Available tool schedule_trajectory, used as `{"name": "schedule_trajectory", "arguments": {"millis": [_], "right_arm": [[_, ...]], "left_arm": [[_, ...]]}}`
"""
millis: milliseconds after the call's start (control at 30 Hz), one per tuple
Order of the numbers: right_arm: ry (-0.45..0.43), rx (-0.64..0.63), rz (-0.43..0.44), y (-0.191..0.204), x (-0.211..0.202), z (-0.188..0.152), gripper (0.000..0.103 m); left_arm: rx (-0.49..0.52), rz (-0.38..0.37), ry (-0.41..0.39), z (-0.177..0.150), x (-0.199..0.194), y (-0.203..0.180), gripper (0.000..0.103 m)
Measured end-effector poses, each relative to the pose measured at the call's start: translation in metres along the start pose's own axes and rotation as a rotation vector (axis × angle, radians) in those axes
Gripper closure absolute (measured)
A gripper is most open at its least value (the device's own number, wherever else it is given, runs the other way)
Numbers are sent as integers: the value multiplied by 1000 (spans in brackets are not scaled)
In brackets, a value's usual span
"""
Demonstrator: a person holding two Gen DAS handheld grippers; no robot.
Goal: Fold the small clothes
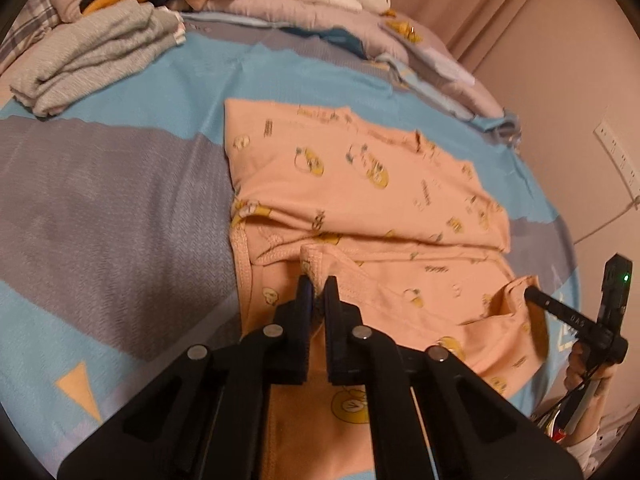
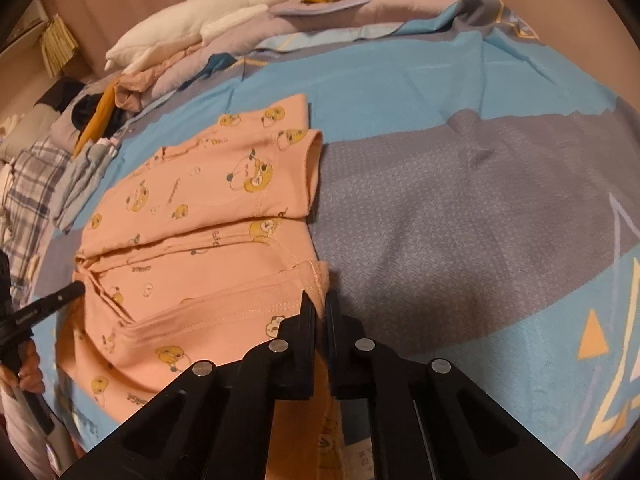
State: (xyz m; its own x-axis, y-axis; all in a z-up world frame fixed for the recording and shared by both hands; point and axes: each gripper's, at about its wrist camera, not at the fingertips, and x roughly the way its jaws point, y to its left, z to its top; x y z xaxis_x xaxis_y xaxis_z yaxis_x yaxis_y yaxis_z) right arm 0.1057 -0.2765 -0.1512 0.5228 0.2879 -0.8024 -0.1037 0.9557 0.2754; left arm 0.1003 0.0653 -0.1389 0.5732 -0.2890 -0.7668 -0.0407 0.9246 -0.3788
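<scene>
Peach cloth with yellow cartoon prints is your task's thing: the small garment (image 1: 360, 184) lies partly folded on the bedsheet (image 1: 112, 200), which is patterned in blue and grey, its far part flat and its near hem raised off the sheet.

Your left gripper (image 1: 317, 286) has its jaws nearly closed, with a ribbed hem edge pinched between them. Your right gripper (image 2: 321, 300) is also closed down to a thin gap on the hem at the garment's other near corner; in the left wrist view its tip meets the cloth at that corner. Both hold the same near edge, well apart from each other.

Beyond the garment, a folded grey pile (image 1: 92, 60) sits on the sheet. Farther back, a white plush goose (image 2: 208, 20) rests on heaped bedding, beside curtains (image 1: 500, 8).
</scene>
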Motion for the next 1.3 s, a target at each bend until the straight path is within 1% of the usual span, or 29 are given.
{"name": "schedule_trajectory", "arguments": {"millis": [100,233,367,633,1000,1133,1300], "right_arm": [[-26,0,5,0,-10,0,99],[-69,22,16,-3,-26,-2,99],[-107,48,41,-6,-40,-3,99],[-200,23,82,8,-67,8,99],[-311,-64,84,32,-89,40,99],[-329,-75,81,37,-90,50,99],[-347,-95,69,45,-86,67,99]], "left_arm": [[-26,-14,-34,-1,-14,-2,99],[-72,-16,-90,-5,-36,-1,99],[-121,-47,-147,-9,-60,2,99],[-134,-86,-242,-8,-93,-5,99],[-142,-102,-338,16,-111,-3,99],[-153,-107,-347,27,-109,0,99],[-146,-94,-358,41,-106,3,99]]}}
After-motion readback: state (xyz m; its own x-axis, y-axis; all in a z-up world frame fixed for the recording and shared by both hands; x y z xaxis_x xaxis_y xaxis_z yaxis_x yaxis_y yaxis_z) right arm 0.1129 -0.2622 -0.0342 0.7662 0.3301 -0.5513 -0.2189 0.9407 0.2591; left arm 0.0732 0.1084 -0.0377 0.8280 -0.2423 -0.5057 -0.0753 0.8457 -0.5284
